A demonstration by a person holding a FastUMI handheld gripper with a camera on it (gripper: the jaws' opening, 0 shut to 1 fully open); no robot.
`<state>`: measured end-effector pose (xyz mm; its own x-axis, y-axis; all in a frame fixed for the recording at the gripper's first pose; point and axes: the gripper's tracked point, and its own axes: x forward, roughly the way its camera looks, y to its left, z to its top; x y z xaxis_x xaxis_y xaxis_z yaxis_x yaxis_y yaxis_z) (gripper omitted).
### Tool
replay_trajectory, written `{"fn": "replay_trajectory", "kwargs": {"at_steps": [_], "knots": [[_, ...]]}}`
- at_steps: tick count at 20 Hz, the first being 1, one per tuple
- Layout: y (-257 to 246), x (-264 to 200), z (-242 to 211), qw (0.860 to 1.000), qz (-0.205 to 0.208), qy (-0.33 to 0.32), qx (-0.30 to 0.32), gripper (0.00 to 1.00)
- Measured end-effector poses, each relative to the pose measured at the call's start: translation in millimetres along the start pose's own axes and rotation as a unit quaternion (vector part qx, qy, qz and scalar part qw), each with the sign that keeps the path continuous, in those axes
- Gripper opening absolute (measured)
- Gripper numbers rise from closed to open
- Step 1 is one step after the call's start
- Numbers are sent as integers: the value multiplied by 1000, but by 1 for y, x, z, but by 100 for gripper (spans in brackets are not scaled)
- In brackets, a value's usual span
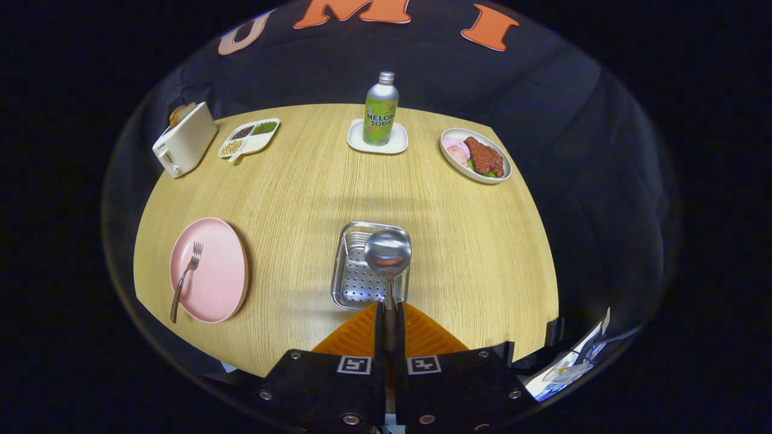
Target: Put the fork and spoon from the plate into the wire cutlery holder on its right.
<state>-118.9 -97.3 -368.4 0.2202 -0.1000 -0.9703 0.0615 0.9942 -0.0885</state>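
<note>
My gripper (389, 313) is shut on the handle of a metal spoon (388, 253), whose bowl sticks out ahead of the fingers and hangs over the cutlery holder (350, 283), a perforated steel basket on the wooden table. Off to the left of the holder lies a pink plate (220, 283). A fork (184, 280) with a brown handle rests on that plate, tines pointing away from me and handle end reaching over the plate's near rim.
Along the far side of the table (289, 193) stand a white toaster (184, 146), a divided dish of seeds (248, 138), a soda bottle (381, 110) on a white coaster, and an oval dish of food (476, 155).
</note>
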Motion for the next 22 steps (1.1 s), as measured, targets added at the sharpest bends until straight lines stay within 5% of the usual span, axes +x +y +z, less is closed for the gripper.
{"fn": "replay_trajectory", "kwargs": {"at_steps": [13, 16, 20, 22], "knots": [[20, -8, 48, 994, 5, -100, 34, 9], [18, -33, 81, 980, -25, -191, 49, 11], [41, -85, 122, 946, -11, -314, 75, 12], [50, -92, 121, 945, -14, -317, 83, 16]]}}
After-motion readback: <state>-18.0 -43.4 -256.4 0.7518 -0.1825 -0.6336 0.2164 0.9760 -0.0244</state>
